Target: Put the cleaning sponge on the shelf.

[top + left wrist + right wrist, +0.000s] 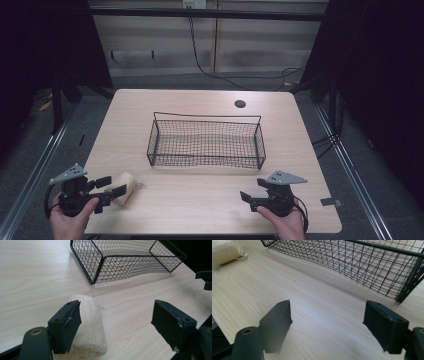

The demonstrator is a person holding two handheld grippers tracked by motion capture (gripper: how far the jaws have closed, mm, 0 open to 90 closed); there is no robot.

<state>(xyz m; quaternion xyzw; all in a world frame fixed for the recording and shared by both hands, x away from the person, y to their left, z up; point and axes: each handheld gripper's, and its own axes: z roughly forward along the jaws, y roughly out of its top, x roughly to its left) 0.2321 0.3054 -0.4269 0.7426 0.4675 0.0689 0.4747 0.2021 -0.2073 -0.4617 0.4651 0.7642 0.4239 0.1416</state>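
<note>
Starting big: pale wood worktop (210,200), with a black wire basket (206,144) sitting mid-worktop, nothing inside it that I can see. Near the front left corner lies a cream loofah-like sponge roll (125,187), well apart from the basket, with a short string loop at one end. Left tool (111,188) is spread wide right at the sponge; in the left gripper view one jaw sits against or just over the roll's side (91,325) while the other stands off over bare wood, so nothing is gripped yet. Right tool (248,198) is also wide, holding nothing, hovering at the front right, near the basket's corner. Sponge looks light, soft and springy, rough-fibred so unlikely to slip; probably squashes under pressure. Best hold is likely across the middle of the roll, jaws on the two long sides, not the string.
</note>
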